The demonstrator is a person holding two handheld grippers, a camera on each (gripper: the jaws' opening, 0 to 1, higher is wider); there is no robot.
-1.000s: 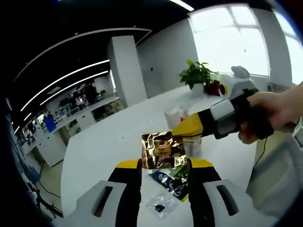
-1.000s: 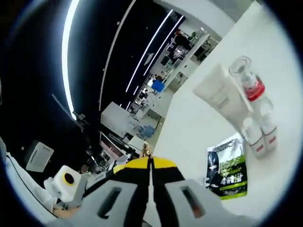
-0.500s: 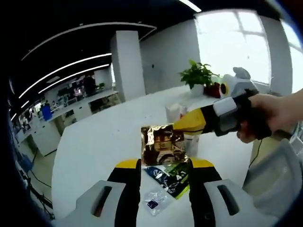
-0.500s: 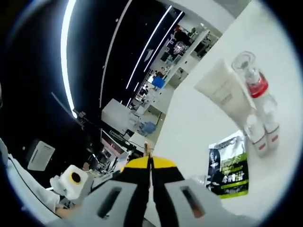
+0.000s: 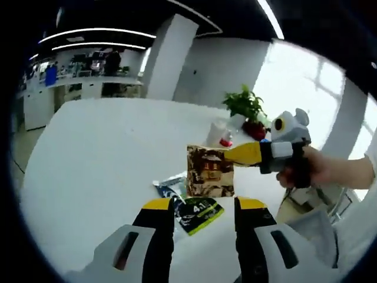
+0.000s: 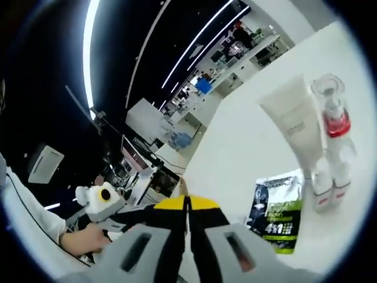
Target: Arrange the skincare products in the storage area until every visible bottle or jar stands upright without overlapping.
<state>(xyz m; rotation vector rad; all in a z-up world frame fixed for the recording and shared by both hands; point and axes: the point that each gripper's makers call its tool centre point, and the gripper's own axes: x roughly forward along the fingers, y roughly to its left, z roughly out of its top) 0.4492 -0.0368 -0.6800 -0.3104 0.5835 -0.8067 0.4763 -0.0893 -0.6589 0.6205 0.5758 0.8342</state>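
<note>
Two grippers aloft: right gripper (image 5: 250, 154) pinched tight on a crinkled gold foil sachet (image 5: 210, 171), held flat-on just beyond the parted, empty jaws of the left gripper (image 5: 203, 207). Long axis roughly upright, face toward the left camera. Thin edge grip: could slip and land on the green-and-black printed pouch (image 6: 275, 210) below.

gold sachet (image 5: 210, 171): held upright mid-air | green sachet (image 6: 275, 211): flat on counter | tube (image 6: 293, 124), red-collar bottle (image 6: 336, 127): upright, touching
</note>
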